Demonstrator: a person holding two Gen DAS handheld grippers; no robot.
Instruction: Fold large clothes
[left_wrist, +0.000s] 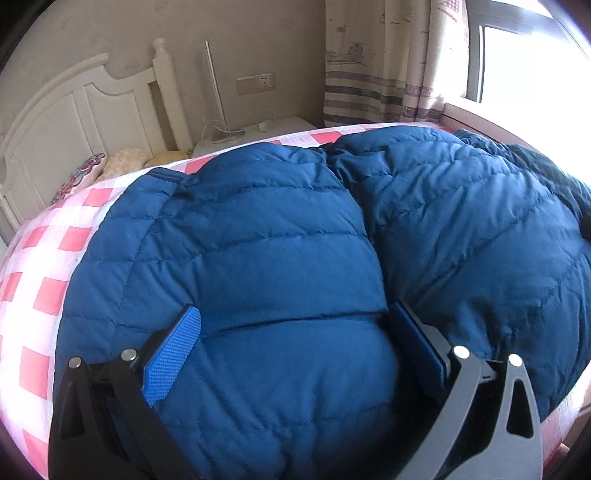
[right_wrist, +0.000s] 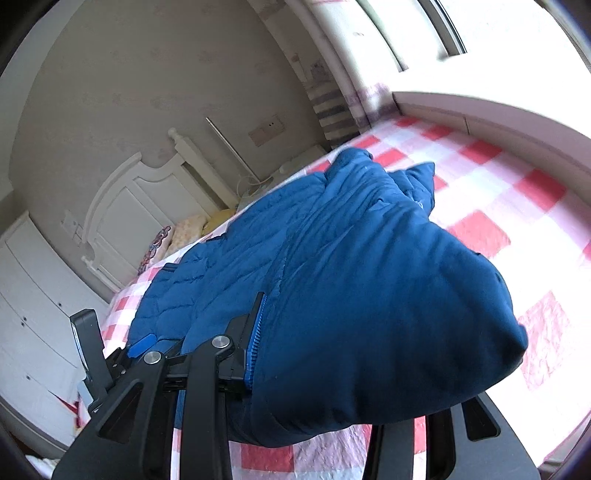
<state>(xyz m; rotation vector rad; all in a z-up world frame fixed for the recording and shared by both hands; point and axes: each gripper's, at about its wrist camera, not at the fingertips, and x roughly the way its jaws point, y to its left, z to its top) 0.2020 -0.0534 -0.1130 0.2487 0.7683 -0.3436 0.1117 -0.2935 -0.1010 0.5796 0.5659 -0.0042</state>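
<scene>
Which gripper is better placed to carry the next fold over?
Right, probably. The right gripper already holds a bunched end of the jacket above the quilt. The left gripper only straddles flat padding.

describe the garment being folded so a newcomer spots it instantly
Start at the bed with the pink-and-white checked cover, below the white headboard. Sprawled across it lies the blue puffer jacket. It is the only solid blue, quilted item there; the small pillows by the headboard are pale and patterned.

A blue quilted puffer jacket (left_wrist: 280, 236) lies spread over the checked bed, its puffy bulk bunched from 6 to 3 o'clock, one thick fold lifted at the near edge.
</scene>
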